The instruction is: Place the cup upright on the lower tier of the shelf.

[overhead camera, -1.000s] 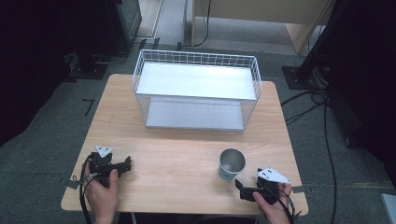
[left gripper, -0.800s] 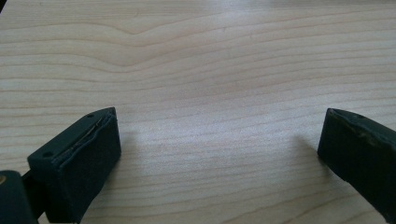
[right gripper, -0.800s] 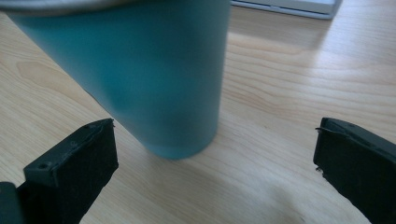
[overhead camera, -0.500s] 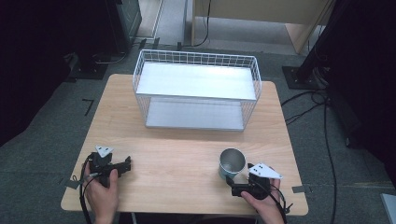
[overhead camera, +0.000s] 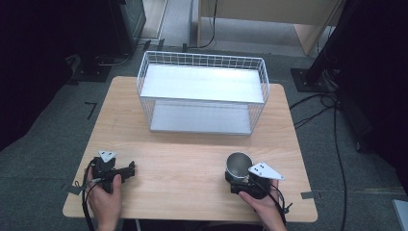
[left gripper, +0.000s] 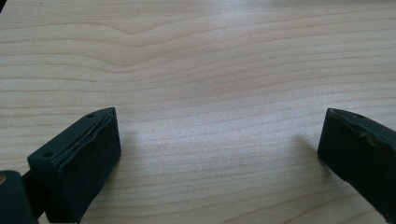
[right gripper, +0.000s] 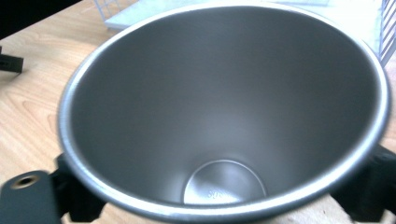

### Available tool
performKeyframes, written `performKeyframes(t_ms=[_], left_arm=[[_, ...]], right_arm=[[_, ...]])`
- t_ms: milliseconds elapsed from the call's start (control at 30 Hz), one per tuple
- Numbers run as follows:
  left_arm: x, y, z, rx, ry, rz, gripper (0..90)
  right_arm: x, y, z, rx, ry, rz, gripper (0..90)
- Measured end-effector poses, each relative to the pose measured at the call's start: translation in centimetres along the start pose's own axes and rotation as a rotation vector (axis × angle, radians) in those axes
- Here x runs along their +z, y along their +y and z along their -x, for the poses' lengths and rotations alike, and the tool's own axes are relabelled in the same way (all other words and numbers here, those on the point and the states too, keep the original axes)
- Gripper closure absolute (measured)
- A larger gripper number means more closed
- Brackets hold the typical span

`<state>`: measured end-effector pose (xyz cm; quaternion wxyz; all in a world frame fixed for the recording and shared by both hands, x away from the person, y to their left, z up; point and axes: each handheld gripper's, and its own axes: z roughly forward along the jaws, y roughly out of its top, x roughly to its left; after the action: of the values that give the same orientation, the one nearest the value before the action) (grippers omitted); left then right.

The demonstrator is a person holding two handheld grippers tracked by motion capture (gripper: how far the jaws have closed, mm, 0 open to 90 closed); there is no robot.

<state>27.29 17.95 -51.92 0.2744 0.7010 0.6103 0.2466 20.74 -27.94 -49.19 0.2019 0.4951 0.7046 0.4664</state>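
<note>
1. Down at the left near corner of the wooden table (overhead camera: 192,159), a person's left hand (overhead camera: 103,199) holds the left gripper (overhead camera: 129,170). It sits low on the wood and points to the right.
2. Its jaws are wide apart. In the left gripper view there is just bare wood between the two black pads (left gripper: 88,158).
3. Next, at the back of the table, stands a white wire basket (overhead camera: 202,94). It has a flat white shelf on top and another one at the bottom. It is well apart from both grippers.
4. Then comes a shiny metal cup (overhead camera: 239,165). It stands upright on the table, near the right front, with its open mouth up.
5. The right gripper (overhead camera: 235,180) is right up against the cup, on the side near the person. The person's right hand (overhead camera: 264,207) holds it.
6. In the right gripper view the cup (right gripper: 224,116) looks very big, and you can see down to its round bottom. A black jaw shows on each side of the cup, low down by its wall. The jaws are around the cup, but I cannot tell if they squeeze it yet.
</note>
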Motion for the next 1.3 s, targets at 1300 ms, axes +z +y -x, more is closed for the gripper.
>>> performKeyframes(t_ms=[1300], left_arm=[[0.0, 0.0, 0.0, 0.002, -0.002, 0.0, 0.0]], right_arm=[[-0.4, 4.7, -0.8, 0.005, -0.01, 0.156, 15.4]])
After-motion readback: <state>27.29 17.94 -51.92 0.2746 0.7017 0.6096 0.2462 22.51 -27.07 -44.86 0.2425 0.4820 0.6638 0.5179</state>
